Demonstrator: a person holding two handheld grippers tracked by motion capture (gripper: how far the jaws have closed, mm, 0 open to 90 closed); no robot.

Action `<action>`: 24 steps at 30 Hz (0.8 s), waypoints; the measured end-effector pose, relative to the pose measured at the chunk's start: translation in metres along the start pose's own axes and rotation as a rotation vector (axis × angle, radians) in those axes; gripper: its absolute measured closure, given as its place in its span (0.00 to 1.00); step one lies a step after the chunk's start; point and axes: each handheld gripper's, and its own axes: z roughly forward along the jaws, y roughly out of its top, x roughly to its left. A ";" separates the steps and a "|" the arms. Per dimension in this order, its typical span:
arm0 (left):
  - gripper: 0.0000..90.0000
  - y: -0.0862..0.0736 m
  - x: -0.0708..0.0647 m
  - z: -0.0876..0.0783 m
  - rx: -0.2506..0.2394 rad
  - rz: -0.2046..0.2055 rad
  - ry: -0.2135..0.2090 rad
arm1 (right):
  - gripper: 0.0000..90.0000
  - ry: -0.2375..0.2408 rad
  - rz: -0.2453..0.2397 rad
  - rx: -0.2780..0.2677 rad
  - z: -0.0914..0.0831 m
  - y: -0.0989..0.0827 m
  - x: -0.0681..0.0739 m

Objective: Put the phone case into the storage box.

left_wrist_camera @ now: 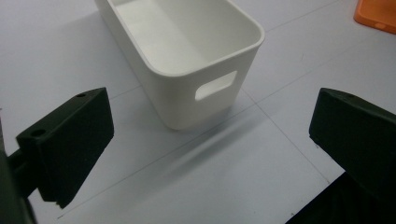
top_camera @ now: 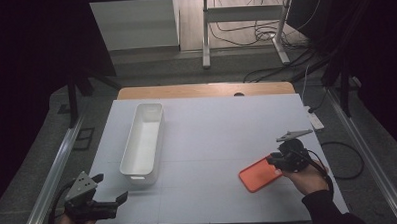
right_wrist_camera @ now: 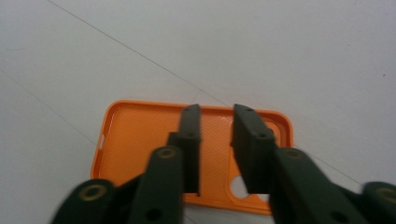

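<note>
An orange phone case (top_camera: 258, 176) lies open side up at the right of the white table. My right gripper (top_camera: 274, 160) hangs over its right end. In the right gripper view the two black jaws (right_wrist_camera: 217, 109) stand close together with a narrow gap, above the case's inner face (right_wrist_camera: 135, 135); nothing is pinched between them. My left gripper (top_camera: 110, 187) rests at the table's front left corner, jaws wide apart. It points at the short end of a white bin (left_wrist_camera: 187, 102), with only table between its fingers (left_wrist_camera: 74, 140).
The long white bin (top_camera: 137, 175) stands left of centre, running away from me, with a handle slot in its near end. The orange case's corner (left_wrist_camera: 376, 14) shows at the far right in the left gripper view. Cables and a metal frame (top_camera: 243, 13) lie beyond the table.
</note>
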 end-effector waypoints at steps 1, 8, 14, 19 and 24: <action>0.01 0.000 0.000 0.000 0.001 0.002 0.001 | 0.93 0.007 0.004 0.003 0.001 0.000 -0.001; 0.01 0.000 -0.001 0.000 0.005 0.010 0.004 | 0.99 0.023 0.015 0.008 0.008 -0.001 -0.005; 0.01 0.000 -0.001 0.000 0.005 0.010 0.004 | 0.99 0.023 0.030 0.029 0.015 -0.005 -0.008; 0.01 0.000 0.000 0.000 0.003 0.004 0.004 | 0.99 0.023 0.034 0.055 0.021 -0.009 -0.010; 0.01 0.000 0.000 0.000 0.003 -0.004 0.006 | 0.99 0.016 0.041 0.071 0.025 -0.011 -0.012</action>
